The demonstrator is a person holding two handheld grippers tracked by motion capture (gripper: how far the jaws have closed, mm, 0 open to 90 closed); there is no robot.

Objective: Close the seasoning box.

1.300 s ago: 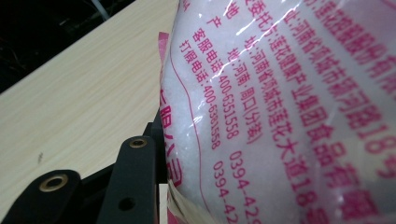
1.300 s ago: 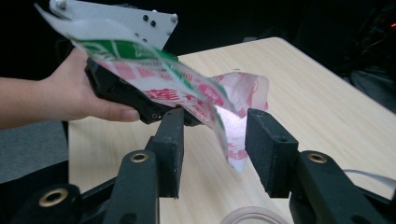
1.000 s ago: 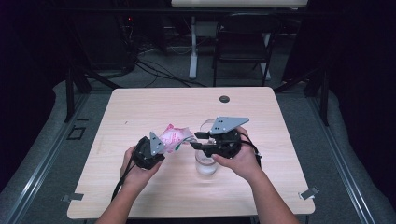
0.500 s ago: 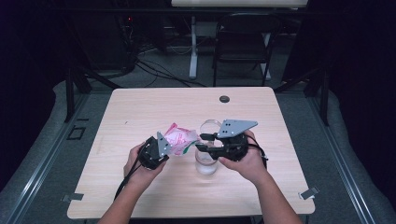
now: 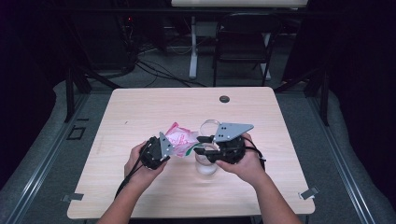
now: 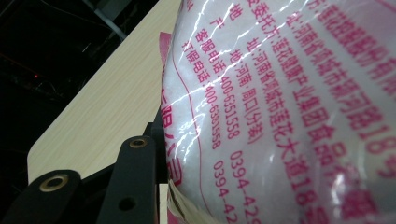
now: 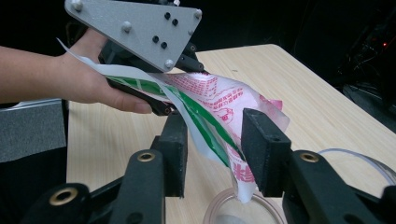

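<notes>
Hanging over glass (image 5: 206, 163): bag (image 5: 180, 140) corner, white grains inside.

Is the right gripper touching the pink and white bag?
Cannot tell. In the right gripper view the bag hangs between the right gripper's parted jaws, above the clear cup, but a gap or contact at the jaw faces isn't plain.

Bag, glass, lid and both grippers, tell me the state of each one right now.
Bag: held off the table, tilted, lower corner hanging over the glass.
Glass: upright on the table, uncovered.
Lid: lying flat on the table behind the glass.
Left gripper: shut on the bag.
Right gripper: jaws open around the bag's lower end.
</notes>
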